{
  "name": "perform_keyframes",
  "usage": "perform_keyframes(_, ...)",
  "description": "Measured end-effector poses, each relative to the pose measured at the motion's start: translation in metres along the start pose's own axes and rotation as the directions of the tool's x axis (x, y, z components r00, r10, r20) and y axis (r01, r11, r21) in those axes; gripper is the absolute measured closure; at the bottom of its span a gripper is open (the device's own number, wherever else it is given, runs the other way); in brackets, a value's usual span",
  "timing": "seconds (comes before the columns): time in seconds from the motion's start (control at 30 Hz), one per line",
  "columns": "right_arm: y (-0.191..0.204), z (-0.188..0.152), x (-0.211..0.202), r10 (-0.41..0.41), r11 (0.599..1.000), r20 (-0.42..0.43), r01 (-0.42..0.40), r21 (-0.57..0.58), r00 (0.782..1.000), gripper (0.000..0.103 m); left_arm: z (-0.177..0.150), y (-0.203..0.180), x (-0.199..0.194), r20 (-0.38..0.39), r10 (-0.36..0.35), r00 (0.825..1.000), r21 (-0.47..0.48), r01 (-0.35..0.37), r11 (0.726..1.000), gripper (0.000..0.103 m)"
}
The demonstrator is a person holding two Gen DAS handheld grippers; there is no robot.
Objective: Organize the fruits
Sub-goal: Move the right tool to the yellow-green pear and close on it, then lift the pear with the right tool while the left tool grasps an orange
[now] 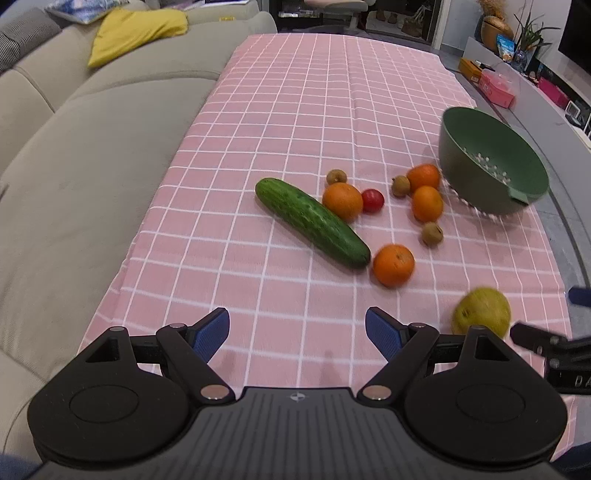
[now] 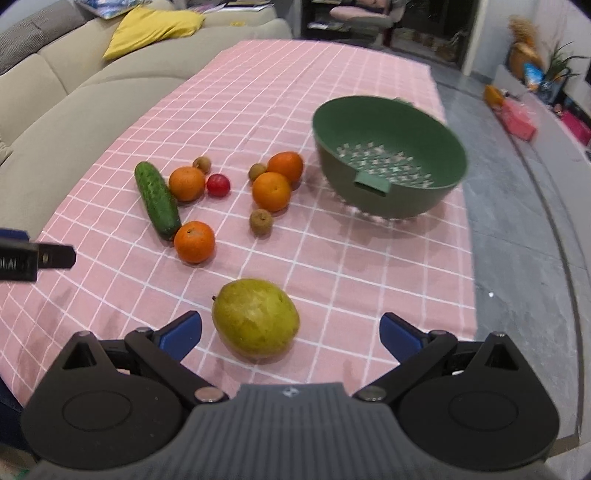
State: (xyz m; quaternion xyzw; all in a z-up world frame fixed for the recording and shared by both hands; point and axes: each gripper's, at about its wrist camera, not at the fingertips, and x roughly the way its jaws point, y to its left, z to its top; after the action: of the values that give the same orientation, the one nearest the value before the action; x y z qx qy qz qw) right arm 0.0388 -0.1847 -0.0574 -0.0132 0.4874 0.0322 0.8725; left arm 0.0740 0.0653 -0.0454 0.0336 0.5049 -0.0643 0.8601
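White letters "DA" on the black body of the right gripper (image 1: 570,380) at the left wrist view's right edge — cut off. Right wrist view: left gripper (image 2: 22,264) body shows "OLAI"-like letters, partly cropped — uncertain. Nothing else legible.

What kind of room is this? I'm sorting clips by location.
Probably a home living room: a beige sofa with a yellow cushion beside the cloth-covered table, and houseplants on a low shelf.
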Motion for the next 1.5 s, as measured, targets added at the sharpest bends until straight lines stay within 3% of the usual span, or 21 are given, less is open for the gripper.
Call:
perform_keyframes(0.2, 0.003, 0.010, 0.030, 0.122, 0.992, -0.069, -0.120, 0.028, 0.990, 0.005, 0.024, 0.013, 0.026, -0.007, -0.019, 1.000, -0.038, 0.019, 0.999, 0.005)
perform_keyframes(0.33, 0.019, 0.012, 0.050, 0.099, 0.993, -0.106, -0.105, -0.054, 0.989, 0.013, 0.024, 0.012, 0.037, -0.006, -0.058, 0.998, -0.046, 0.057, 0.997, 0.005)
perform_keyframes(0.43, 0.021, 0.010, 0.060, 0.084, 0.992, -0.126, -0.095, -0.082, 0.988, 0.013, 0.019, 0.008, 0.046, -0.016, -0.080, 0.997, -0.041, 0.080, 0.996, 0.005)
perform_keyframes(0.67, 0.017, 0.010, 0.075, 0.080, 0.993, -0.155, -0.092, -0.069, 0.985, 0.022, 0.014, 0.007, 0.057, -0.032, -0.087, 0.996, -0.039, 0.086, 0.996, 0.005)
perform_keyframes(0.8, 0.017, 0.010, 0.078, 0.074, 0.995, -0.171, -0.085, -0.059, 0.982, 0.034, 0.014, 0.005, 0.060, -0.027, -0.079, 0.996, -0.028, 0.078, 0.997, 0.005)
perform_keyframes(1.03, 0.008, 0.010, 0.079, 0.104, 0.994, -0.171, -0.107, -0.011, 0.980, 0.035, 0.017, -0.003, 0.059, -0.009, -0.087, 0.996, -0.001, 0.087, 0.996, 0.005)
perform_keyframes(1.33, -0.039, 0.027, 0.072, 0.085, 0.992, -0.144, -0.070, 0.104, 0.986, 0.035, 0.020, -0.054, 0.050, 0.048, -0.141, 0.989, 0.208, 0.128, 0.970, 0.009)
perform_keyframes(1.5, -0.061, 0.035, 0.062, 0.097, 0.983, -0.112, -0.077, 0.166, 0.989, 0.035, 0.022, -0.094, 0.055, 0.091, -0.196, 0.976, 0.391, 0.146, 0.909, 0.017)
